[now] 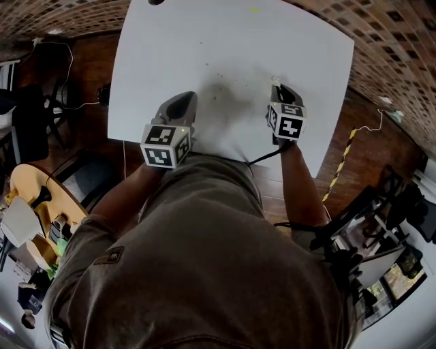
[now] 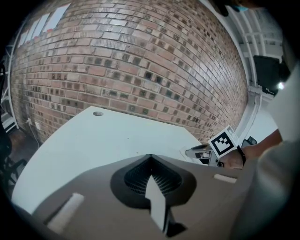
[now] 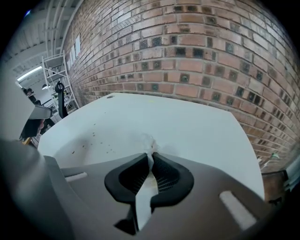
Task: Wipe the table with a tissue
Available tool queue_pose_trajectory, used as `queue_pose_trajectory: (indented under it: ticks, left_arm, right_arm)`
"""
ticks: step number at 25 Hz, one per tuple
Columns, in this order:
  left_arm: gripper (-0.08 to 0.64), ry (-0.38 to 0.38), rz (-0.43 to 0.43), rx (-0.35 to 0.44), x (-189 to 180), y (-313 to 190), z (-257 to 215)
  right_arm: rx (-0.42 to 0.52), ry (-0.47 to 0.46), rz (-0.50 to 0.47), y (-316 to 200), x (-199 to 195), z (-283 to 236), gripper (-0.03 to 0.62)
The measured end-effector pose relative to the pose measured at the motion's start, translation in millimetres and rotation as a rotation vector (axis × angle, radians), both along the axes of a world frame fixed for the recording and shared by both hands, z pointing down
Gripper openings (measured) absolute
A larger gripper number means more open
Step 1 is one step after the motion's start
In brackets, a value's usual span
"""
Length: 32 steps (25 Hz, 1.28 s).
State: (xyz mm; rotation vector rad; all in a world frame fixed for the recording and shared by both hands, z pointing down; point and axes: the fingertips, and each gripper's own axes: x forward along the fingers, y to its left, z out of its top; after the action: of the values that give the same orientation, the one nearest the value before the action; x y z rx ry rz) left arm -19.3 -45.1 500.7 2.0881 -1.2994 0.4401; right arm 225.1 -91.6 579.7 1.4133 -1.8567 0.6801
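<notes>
The white table (image 1: 286, 41) bears a patch of small dark specks (image 1: 221, 78), also seen as specks (image 3: 93, 139) left of my right jaws. A small crumpled white tissue (image 3: 149, 142) sticks out past the tips of my right gripper (image 3: 151, 153), which is shut on it and tilted down at the table. In the head view that right gripper (image 1: 276, 87) sits right of the specks, with the tissue (image 1: 274, 80) at its tip. My left gripper (image 1: 182, 103) rests over the table's near left part, jaws shut and empty (image 2: 150, 157).
A round cable hole (image 1: 156, 2) lies at the table's far edge. A brick wall (image 3: 197, 51) stands behind the table. Left of the person are a round wooden table (image 1: 37, 194) with clutter and cables on the floor. Equipment stands at the lower right (image 1: 381, 238).
</notes>
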Motion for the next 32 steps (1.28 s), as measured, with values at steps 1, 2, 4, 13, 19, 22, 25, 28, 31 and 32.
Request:
queue_pose_trajectory:
  ticks: [1,2,4,13,19,22,25,28,31,32]
  left_arm:
    - [0.002,0.000,-0.001,-0.001,-1,-1,0]
    - [0.002,0.001,-0.001,-0.002,-2,-1,1]
    - [0.002,0.003,-0.002,-0.003,-5,-3,1]
    - [0.002,0.012,-0.001,-0.004,-19,-8,3]
    - [0.002,0.017,-0.001,-0.005,-32,-9,3]
    - [0.002,0.019,0.002,-0.006,-38,-10,4]
    - [0.002,0.018,0.007,-0.005,-43,-11,4]
    - [0.002,0.016,0.014,0.000,-49,-12,3]
    - [0.002,0.014,0.014,0.005,-56,-14,2]
    - [0.002,0.014,0.014,0.005,-58,-15,2]
  right_arm:
    - [-0.004,0.000,0.000,0,-2,1,0.037]
    - [-0.007,0.001,0.000,1,-4,2,0.037]
    - [-0.010,0.003,-0.002,1,-9,3,0.037]
    - [-0.016,0.004,-0.020,-1,-31,4,0.037]
    - [-0.018,0.002,-0.036,0,-51,4,0.037]
    - [-0.020,-0.002,-0.049,1,-63,3,0.037]
    - [-0.023,-0.005,-0.063,1,-75,3,0.037]
    - [-0.024,-0.011,-0.073,1,-86,4,0.037]
    - [-0.022,-0.021,-0.077,0,-97,2,0.037]
    - [-0.022,-0.022,-0.078,0,-99,3,0.037]
